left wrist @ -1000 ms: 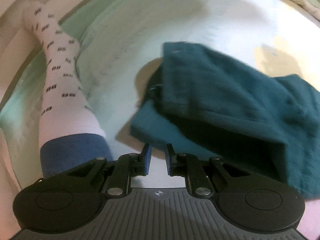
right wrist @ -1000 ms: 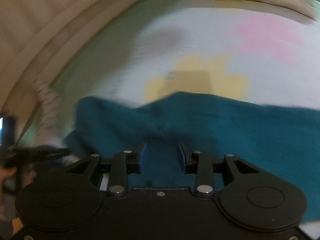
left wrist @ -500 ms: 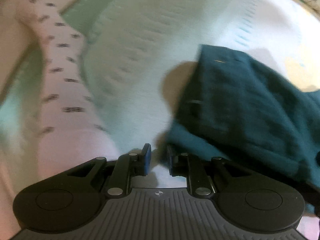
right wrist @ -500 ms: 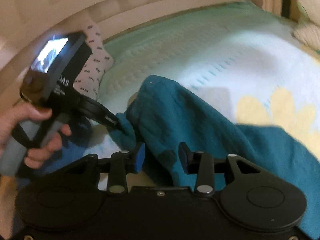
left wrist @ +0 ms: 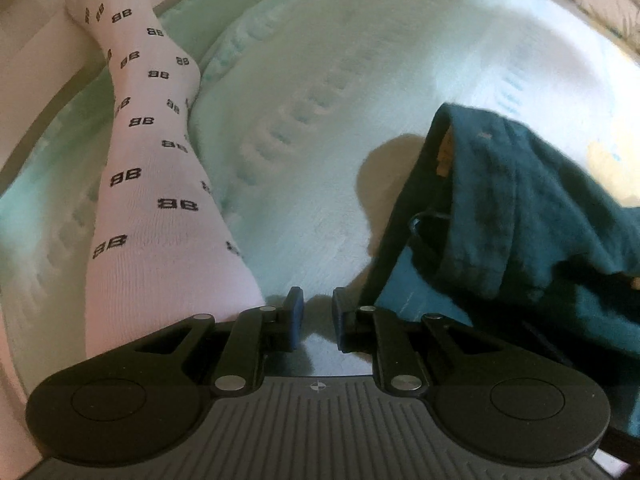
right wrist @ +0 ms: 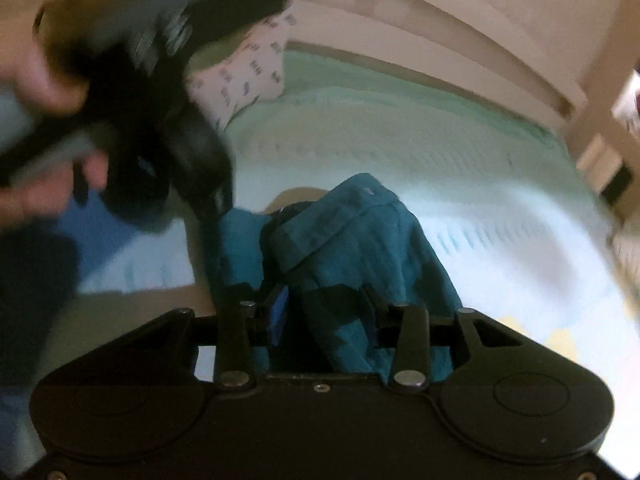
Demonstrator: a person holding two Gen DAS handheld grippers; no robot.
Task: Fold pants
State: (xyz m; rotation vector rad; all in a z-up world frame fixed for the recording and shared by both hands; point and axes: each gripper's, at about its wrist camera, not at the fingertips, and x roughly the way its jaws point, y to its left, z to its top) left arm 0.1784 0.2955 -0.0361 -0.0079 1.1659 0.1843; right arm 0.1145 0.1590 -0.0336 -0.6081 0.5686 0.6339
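The step in hand appears to be carrying a gathered fold of the teal cotton pants (right wrist: 360, 256) across the pale green quilted bed cover (left wrist: 312, 120). To do it well, the right gripper (right wrist: 326, 312) should keep a firm hold on all layers of cloth between its fingers, lift only enough to clear the bed, and lay the edge down square on the layer beneath. The left gripper (left wrist: 316, 316) should pin the lower layer or stand clear, so that nothing drags.

The right gripper is closed on a thick bunch of the pants; its right fingertip is hidden by the cloth. The left gripper stands with a narrow gap between its blue-padded fingers and grips nothing.

The pants lie heaped at the right of the left wrist view, with a stitched hem uppermost, and partly raised off the bed. A pink sock with a black printed pattern (left wrist: 148, 152) fills the left of that view.
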